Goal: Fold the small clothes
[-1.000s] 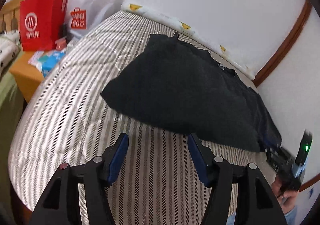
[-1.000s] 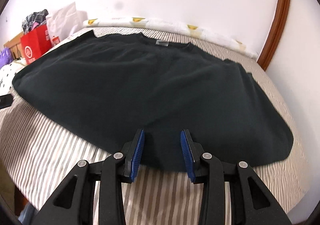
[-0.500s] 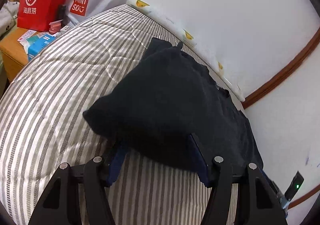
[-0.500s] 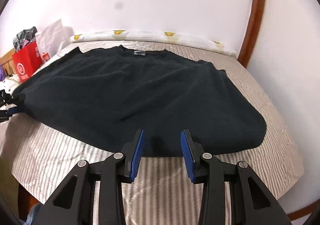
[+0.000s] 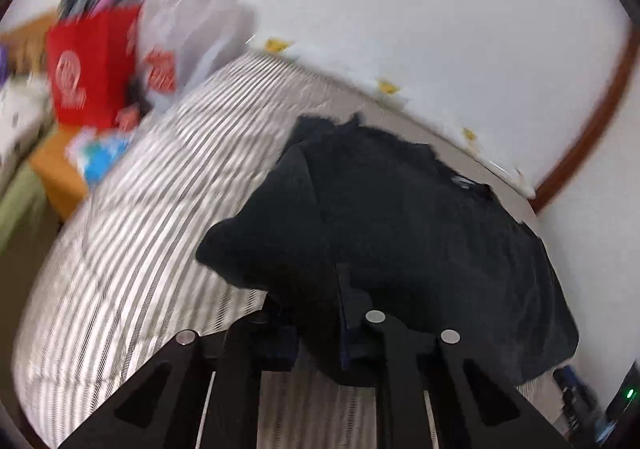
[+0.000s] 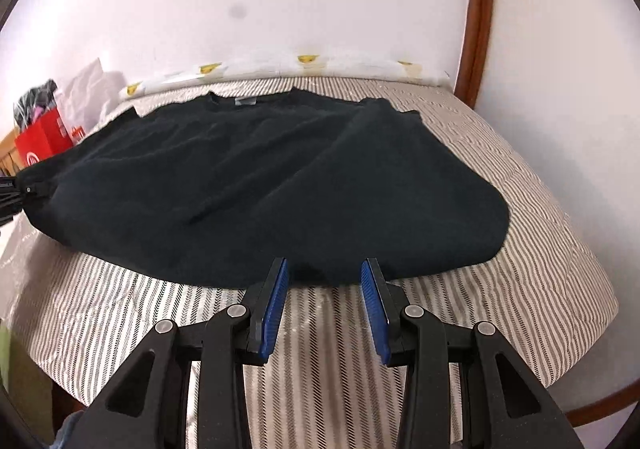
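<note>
1. vs 0.5 s ago: we see the left gripper (image 5: 316, 313) now clamped on the black shirt (image 6: 280, 185) corner, cloth bunched and lifted off the striped bed (image 6: 520, 249).
2. left view is motion-blurred; its finger pads are mostly buried in fabric.
3. right gripper (image 6: 324, 289) is level at the near hem, jaws apart, holding nothing.

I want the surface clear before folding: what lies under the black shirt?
The black shirt lies on the striped bedcover, which shows all around it. Whatever is directly beneath is covered.
</note>
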`<state>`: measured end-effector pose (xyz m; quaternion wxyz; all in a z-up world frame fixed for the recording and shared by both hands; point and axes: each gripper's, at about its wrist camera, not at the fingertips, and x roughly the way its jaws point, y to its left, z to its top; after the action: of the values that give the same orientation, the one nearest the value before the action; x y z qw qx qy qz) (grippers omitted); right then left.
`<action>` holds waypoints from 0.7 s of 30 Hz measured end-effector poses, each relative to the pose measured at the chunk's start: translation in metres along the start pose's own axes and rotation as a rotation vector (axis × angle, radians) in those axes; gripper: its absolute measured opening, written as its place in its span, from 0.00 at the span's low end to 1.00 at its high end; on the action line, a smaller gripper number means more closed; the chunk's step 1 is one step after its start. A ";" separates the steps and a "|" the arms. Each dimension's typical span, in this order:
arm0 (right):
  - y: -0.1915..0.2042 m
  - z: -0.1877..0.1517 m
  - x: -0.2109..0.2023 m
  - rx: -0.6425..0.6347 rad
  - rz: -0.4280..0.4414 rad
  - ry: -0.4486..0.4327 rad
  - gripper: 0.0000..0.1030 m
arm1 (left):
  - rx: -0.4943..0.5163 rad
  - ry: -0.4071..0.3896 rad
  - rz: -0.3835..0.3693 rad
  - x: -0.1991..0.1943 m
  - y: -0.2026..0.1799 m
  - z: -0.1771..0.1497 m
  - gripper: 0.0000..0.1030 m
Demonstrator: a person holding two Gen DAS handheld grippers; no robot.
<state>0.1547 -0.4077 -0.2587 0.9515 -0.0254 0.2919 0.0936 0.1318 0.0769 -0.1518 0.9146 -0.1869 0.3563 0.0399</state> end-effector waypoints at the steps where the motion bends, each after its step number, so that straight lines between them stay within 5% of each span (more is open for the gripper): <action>1: -0.005 -0.001 -0.002 0.011 0.005 -0.006 0.36 | 0.034 -0.016 0.001 -0.005 -0.011 0.002 0.12; 9: -0.038 -0.003 -0.019 0.070 -0.008 -0.052 0.36 | 0.145 -0.063 -0.097 -0.023 -0.085 0.019 0.11; 13: -0.059 -0.008 -0.028 0.118 -0.020 -0.065 0.36 | 0.277 -0.064 -0.171 -0.022 -0.141 0.016 0.11; 17: -0.076 -0.015 -0.031 0.160 -0.032 -0.059 0.37 | 0.346 0.030 -0.302 -0.003 -0.190 0.000 0.11; 21: -0.085 -0.019 -0.033 0.169 -0.050 -0.044 0.37 | 0.421 0.124 -0.322 0.027 -0.225 -0.030 0.11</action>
<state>0.1333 -0.4982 -0.2564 0.9586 0.0500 0.2768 0.0453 0.1799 -0.1445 -0.1194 0.9043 -0.0490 0.3778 -0.1926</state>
